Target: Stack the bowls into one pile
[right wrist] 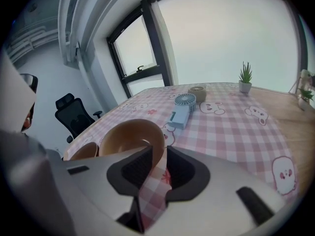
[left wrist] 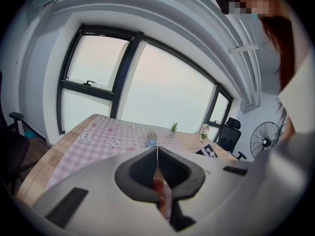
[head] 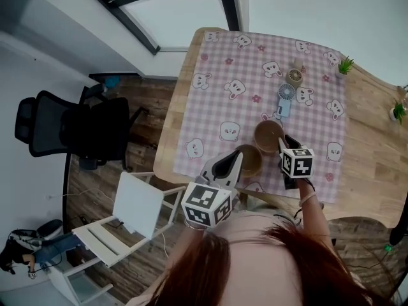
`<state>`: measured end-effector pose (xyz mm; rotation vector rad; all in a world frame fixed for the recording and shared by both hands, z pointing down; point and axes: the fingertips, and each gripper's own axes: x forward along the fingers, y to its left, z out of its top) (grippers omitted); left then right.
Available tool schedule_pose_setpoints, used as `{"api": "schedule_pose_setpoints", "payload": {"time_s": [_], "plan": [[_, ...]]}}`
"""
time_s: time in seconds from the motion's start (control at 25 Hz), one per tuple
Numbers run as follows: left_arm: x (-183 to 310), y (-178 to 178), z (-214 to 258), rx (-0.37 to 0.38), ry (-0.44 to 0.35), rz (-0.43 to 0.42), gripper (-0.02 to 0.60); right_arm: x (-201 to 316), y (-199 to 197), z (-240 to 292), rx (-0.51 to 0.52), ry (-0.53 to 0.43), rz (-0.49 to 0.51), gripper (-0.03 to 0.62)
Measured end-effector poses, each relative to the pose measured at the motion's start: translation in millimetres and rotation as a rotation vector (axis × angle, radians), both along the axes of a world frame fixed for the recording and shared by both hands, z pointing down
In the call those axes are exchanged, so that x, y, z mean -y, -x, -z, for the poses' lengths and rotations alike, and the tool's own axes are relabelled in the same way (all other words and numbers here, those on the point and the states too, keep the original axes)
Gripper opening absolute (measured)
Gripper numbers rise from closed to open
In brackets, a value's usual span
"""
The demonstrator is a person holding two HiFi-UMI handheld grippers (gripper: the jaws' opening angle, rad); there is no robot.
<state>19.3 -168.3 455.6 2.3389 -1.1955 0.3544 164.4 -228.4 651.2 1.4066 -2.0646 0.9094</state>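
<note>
- two brown bowls sit side by side, not stacked, on a pink checked cloth with bear prints that covers most of a wooden surface.
- the far bowl stands upright near the middle of the cloth's near half; the near bowl is just beside it, closer to the surface's near edge.
- the right tool is at the far bowl's right side. in the right gripper view its jaws stand apart, with the bowl's near rim in the gap at their tips and neither pad seen pressing on it; it grips nothing.
- that same view shows the near bowl further to the left, apart from the jaws.
- the left tool points at the near bowl's left rim in the head view; whether it touches the rim cannot be told. in the left gripper view its jaws are closed tip to tip with nothing between them.
- a small blue hand fan lies on the cloth beyond the bowls, and a little potted plant stands at the cloth's far right corner.
- on the wood floor to the left of the surface are a black office chair and a white chair.
</note>
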Motion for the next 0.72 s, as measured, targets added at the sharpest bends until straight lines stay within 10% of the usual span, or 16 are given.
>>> {"api": "schedule_pose_setpoints", "payload": {"time_s": [0.72], "plan": [[-1.2, 3.5, -4.1, 0.023, 0.017, 0.005, 0.011, 9.4, 3.7, -16.0, 0.103, 0.066, -0.063, 0.078]]}}
